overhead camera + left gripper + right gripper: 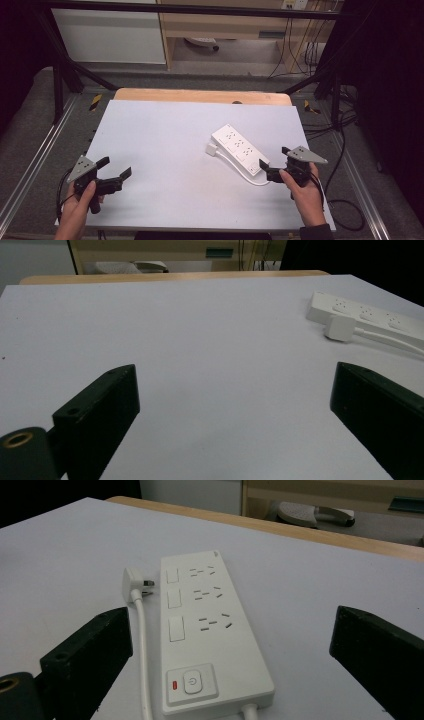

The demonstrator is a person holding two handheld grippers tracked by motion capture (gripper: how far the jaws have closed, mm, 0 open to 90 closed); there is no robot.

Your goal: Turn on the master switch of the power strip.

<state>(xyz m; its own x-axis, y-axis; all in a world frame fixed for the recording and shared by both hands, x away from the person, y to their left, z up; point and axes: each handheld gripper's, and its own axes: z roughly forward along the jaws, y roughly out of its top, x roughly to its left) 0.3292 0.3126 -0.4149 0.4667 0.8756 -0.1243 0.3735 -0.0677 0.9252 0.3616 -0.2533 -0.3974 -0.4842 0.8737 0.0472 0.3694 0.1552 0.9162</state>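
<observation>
A white power strip (239, 148) lies slantwise on the white table top (165, 145), right of centre. It has three socket sets, three switches and a main button with a red light (192, 683). Its white plug (212, 149) rests beside the strip's far end, unplugged, and the cable (144, 645) runs along the strip's side. My right gripper (274, 157) is open just in front of the strip's near end, with the strip (210, 630) between the lines of its jaws. My left gripper (114, 167) is open at the near left over bare table, with the strip (370, 315) and plug (340, 329) far off.
A wooden table edge (200, 95) shows behind the white top. Black frame bars (65, 60) stand at the back corners. A cabinet (225, 25) and floor cables (300, 55) lie beyond the table. A hand holds each gripper at the near edge.
</observation>
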